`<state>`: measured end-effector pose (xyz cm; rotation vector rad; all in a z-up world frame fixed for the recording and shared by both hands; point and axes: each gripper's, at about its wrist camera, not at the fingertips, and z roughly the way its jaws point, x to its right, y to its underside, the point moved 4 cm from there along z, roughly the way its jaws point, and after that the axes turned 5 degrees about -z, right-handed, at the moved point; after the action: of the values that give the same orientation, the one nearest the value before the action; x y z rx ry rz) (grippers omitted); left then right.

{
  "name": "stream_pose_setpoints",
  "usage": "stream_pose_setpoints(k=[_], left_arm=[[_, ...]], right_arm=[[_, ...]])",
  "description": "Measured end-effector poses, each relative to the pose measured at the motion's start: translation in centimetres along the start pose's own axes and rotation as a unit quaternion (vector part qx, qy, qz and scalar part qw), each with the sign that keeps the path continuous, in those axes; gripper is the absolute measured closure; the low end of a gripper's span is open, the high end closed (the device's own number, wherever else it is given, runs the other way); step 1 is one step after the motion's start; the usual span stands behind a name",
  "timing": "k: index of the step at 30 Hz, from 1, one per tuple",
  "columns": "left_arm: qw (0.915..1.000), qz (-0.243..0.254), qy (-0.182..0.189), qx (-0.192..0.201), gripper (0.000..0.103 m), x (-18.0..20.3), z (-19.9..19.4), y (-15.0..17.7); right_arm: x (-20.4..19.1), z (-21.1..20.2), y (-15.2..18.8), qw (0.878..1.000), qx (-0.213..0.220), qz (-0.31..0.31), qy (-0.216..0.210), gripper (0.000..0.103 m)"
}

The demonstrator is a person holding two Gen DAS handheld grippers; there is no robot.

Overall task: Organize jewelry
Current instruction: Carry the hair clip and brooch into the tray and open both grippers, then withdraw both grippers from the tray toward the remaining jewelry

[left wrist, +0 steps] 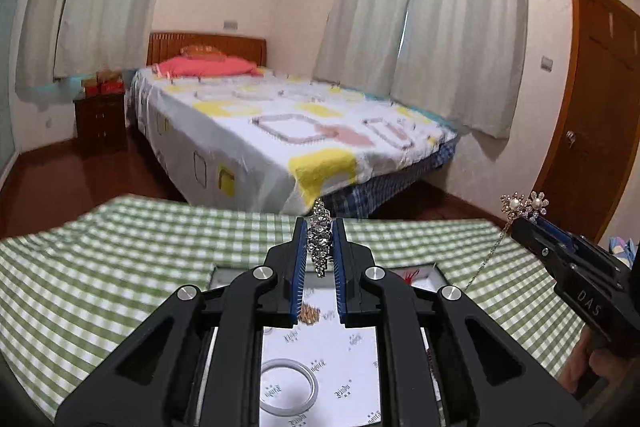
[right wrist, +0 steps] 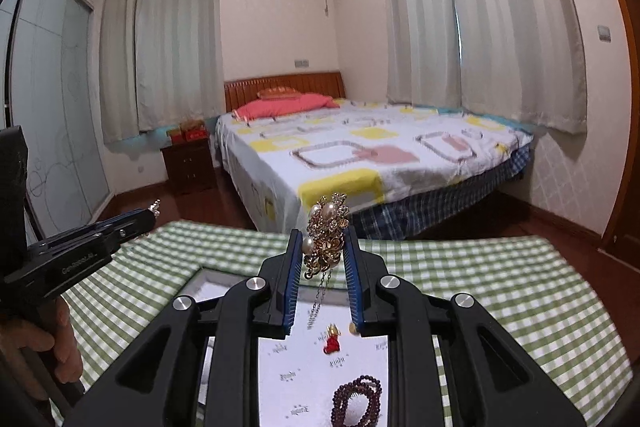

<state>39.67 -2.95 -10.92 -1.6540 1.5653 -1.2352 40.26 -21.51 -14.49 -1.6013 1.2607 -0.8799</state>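
My left gripper (left wrist: 320, 233) is shut on a silver rhinestone piece (left wrist: 320, 239), held above the jewelry box (left wrist: 224, 273). My right gripper (right wrist: 322, 247) is shut on a gold and pearl brooch (right wrist: 326, 231) with a thin chain (right wrist: 318, 299) hanging from it. The brooch also shows in the left wrist view (left wrist: 524, 205) at the tip of the right gripper (left wrist: 528, 221). The left gripper shows at the left of the right wrist view (right wrist: 150, 213). In the box's white lining lie a silver bangle (left wrist: 288, 385), a red charm (right wrist: 331, 343) and a dark bead bracelet (right wrist: 356, 403).
The box sits on a table with a green checked cloth (left wrist: 100, 267). Beyond the table's far edge are the wood floor (left wrist: 60, 183), a bed (left wrist: 280, 131) and a nightstand (left wrist: 100, 123). A door (left wrist: 592, 115) is at the right.
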Motion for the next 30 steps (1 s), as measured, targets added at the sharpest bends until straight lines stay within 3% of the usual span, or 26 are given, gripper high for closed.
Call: stream_pose_setpoints(k=[8, 16, 19, 23, 26, 30], left_arm=[[0.9936, 0.001, -0.022, -0.111, 0.090, -0.5, 8.6, 5.6], [0.9801, 0.012, -0.031, -0.196, 0.090, -0.6, 12.8, 9.1], [0.9762, 0.012, -0.037, -0.213, 0.090, -0.8, 13.2, 9.6], [0.9747, 0.018, -0.044, -0.218, 0.073, -0.6, 13.6, 9.5], [0.9745, 0.017, -0.042, -0.220, 0.067, -0.7, 13.6, 9.5], [0.9780, 0.009, -0.042, -0.204, 0.059, -0.9, 12.8, 9.2]], right_arm=[[1.5, 5.6, 5.8, 0.996, -0.089, 0.012, 0.003, 0.081], [1.9, 8.9, 9.2, 0.985, -0.170, 0.016, 0.010, 0.081], [2.1, 9.6, 10.0, 0.981, -0.192, 0.019, 0.011, 0.081], [2.2, 9.8, 10.3, 0.980, -0.196, 0.021, 0.015, 0.079], [2.4, 9.8, 10.2, 0.980, -0.197, 0.024, 0.015, 0.072], [2.2, 8.9, 9.7, 0.982, -0.184, 0.028, 0.016, 0.071]])
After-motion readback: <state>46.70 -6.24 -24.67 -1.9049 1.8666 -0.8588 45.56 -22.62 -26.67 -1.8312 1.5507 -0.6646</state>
